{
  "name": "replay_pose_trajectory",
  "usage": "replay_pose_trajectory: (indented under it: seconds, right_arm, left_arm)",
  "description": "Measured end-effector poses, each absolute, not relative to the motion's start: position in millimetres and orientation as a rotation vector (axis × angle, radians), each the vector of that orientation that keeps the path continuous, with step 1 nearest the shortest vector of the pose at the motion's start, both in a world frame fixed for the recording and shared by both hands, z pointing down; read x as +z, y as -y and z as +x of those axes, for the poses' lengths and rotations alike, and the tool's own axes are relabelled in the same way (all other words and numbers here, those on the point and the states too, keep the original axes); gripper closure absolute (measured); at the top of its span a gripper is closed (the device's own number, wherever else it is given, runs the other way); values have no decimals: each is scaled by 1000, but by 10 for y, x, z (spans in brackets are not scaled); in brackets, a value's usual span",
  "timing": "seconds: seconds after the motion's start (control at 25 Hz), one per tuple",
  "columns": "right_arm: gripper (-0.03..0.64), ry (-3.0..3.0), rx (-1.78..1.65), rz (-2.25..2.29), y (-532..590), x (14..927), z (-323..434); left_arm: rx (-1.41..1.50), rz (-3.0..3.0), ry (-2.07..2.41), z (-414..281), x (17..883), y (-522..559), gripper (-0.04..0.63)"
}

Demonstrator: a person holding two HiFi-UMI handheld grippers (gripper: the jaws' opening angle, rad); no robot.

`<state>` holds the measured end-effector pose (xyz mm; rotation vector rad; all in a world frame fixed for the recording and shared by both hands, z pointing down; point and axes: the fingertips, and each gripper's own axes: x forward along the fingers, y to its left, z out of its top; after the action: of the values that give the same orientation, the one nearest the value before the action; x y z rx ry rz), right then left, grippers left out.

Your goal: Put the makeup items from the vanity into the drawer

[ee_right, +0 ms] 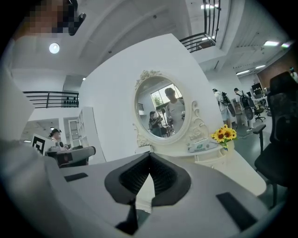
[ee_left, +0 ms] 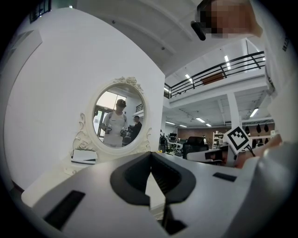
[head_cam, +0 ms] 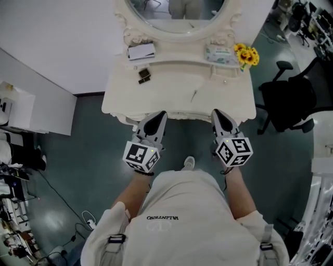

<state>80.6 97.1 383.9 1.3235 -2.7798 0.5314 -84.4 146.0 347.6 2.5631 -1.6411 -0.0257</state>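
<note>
The cream-white vanity table (head_cam: 171, 85) stands at 12 o'clock from the person, and one oval mirror (head_cam: 174, 13) rises at its far edge. One black office chair (head_cam: 286, 98) stands on the floor at 2 o'clock.

The two grippers are just before the near edge of the table. The left gripper (head_cam: 158, 115) has its jaws closed together with nothing between them. The right gripper (head_cam: 217, 113) is closed and empty too. Both point toward 12 o'clock.

On the left shelf, at 11 o'clock, lies one flat white box (head_cam: 141, 51), with its long axis from 9 to 3. On the right shelf, at 1 o'clock, lies one pale green pack (head_cam: 220, 55), and one bunch of yellow sunflowers (head_cam: 246, 54) is just beside it.

On the tabletop are one small dark square case (head_cam: 144, 76) and one thin pencil-like stick (head_cam: 193, 96). The stick's long axis runs about from 7 to 1.
</note>
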Motion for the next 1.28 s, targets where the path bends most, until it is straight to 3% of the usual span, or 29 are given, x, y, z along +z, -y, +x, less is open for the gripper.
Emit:
replay_pose_trajectory:
  seconds: [0.72, 1.28]
  right_arm:
    - [607, 2746, 640, 1254, -360, 4207, 764]
    - [607, 2501, 775, 1331, 491, 4739, 464]
  left_arm:
    - [32, 2487, 1680, -853, 3744, -869, 595]
    - [75, 2486, 1515, -1127, 4094, 275, 595]
